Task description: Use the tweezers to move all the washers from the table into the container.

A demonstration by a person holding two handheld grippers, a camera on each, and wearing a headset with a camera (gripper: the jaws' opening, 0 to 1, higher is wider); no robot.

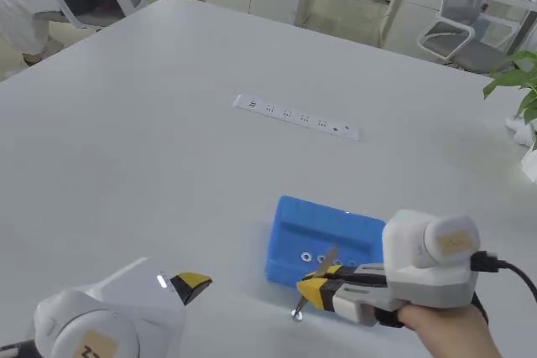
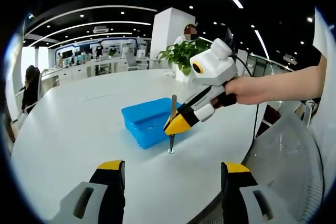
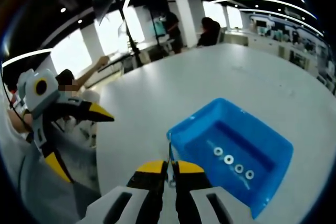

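Observation:
The blue container [image 1: 329, 225] sits near the table's front edge with several washers [image 3: 229, 159] in a row inside it. My right gripper [image 1: 315, 284] is shut on the tweezers [image 1: 300, 301], just in front of the container. The tweezers point down, their tips at a washer [image 2: 170, 151] lying on the table beside the container's near wall [image 2: 149, 136]. In the right gripper view the jaws [image 3: 169, 168] are closed together on the thin tweezers [image 3: 169, 153]. My left gripper [image 2: 173, 179] hangs open and empty to the left, its yellow fingertip [image 1: 193, 283] away from the container.
A white power strip [image 1: 295, 116] lies flat in the middle of the white table [image 1: 151, 148]. Office chairs [image 1: 466, 35] stand beyond the far edge, and a potted plant [image 1: 516, 81] is at the right. A person sits at the far left.

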